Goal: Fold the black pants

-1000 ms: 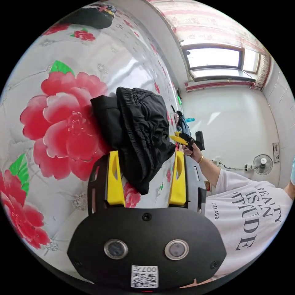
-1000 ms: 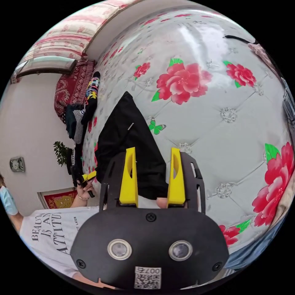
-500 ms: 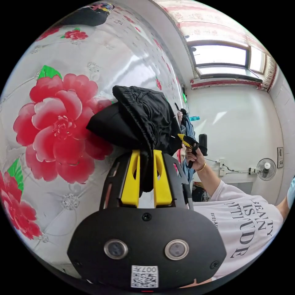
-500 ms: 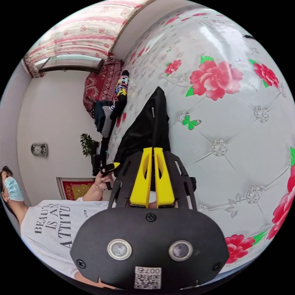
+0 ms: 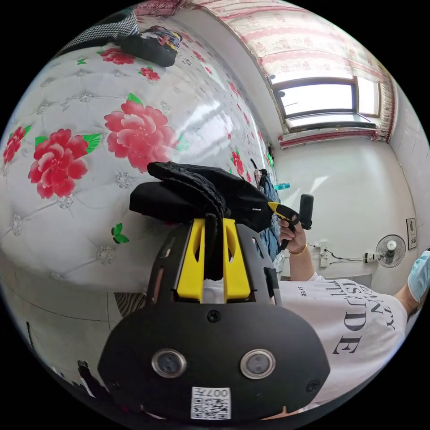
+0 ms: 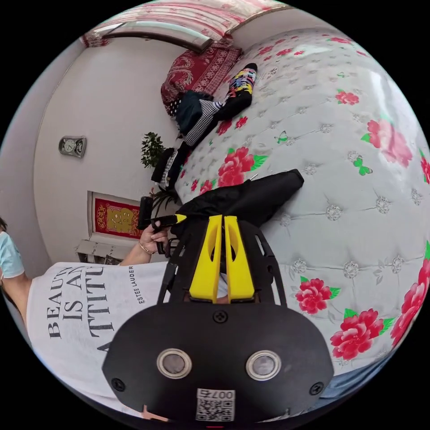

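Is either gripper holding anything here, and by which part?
Both hold the black pants: the left gripper is shut on the bunched elastic waistband, the right gripper on the edge at the other end.

close facing views, shared black pants [image 5: 197, 197]

Black pants [image 5: 201, 197]: dark, matte fabric, folded into a bunched bundle with a gathered elastic waistband on its upper layer. In the left gripper view the bundle sits at frame centre. In the right gripper view the black pants [image 6: 251, 197] stretch from centre toward the right, one end rounded.
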A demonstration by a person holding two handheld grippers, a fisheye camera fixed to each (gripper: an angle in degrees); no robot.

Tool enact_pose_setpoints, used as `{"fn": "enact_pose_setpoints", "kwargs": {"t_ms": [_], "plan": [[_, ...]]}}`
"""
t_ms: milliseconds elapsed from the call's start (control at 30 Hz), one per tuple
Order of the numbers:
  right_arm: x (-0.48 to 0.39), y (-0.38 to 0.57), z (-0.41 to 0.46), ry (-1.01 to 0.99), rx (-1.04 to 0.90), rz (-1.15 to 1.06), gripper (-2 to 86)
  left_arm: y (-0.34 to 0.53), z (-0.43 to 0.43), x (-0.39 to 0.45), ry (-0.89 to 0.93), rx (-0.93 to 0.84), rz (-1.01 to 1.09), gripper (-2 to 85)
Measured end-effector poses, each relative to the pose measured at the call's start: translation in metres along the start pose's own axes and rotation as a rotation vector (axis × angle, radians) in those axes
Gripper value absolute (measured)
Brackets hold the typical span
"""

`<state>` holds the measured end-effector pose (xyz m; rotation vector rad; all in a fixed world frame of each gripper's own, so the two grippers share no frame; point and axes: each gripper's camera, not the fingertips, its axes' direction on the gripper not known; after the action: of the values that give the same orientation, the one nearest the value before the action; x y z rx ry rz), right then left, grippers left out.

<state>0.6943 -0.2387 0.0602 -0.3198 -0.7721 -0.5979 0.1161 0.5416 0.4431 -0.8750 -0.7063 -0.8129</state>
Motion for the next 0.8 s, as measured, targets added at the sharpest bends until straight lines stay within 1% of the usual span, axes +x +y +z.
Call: {"fn": "enact_pose_setpoints", "kwargs": {"t_ms": [167, 367, 500, 567, 633, 667, 700, 800], "plan": [[-0.045, -0.026, 0.023, -0.001, -0.052, -0.069, -0.2, 0.018, -0.047, 0.003, -0.015, 0.049, 0.0, 6.3], [-0.102, -0.082, 0.056, -0.012, -0.056, -0.104, -0.2, -0.006, -0.111, -0.018, -0.003, 0.093, 0.043, 6.3], [-0.137, -0.144, 0.085, -0.002, -0.06, -0.107, -0.2, -0.054, -0.168, -0.054, 0.029, 0.124, 0.053, 6.2], [-0.167, -0.198, 0.104, 0.004, -0.06, -0.125, -0.2, -0.084, -0.2, -0.068, 0.046, 0.149, 0.072, 6.3], [-0.196, -0.244, 0.118, 0.026, -0.054, -0.16, -0.2, -0.132, -0.252, -0.081, 0.053, 0.196, 0.113, 6.2], [-0.219, -0.276, 0.125, 0.056, -0.045, -0.197, -0.2, -0.145, -0.266, -0.082, 0.055, 0.21, 0.125, 6.2], [-0.232, -0.293, 0.129, 0.071, -0.04, -0.218, -0.2, -0.171, -0.296, -0.084, 0.055, 0.24, 0.147, 6.2], [-0.312, -0.39, 0.143, 0.104, 0.012, -0.346, -0.2, -0.235, -0.38, -0.073, 0.036, 0.335, 0.231, 6.2]]}}
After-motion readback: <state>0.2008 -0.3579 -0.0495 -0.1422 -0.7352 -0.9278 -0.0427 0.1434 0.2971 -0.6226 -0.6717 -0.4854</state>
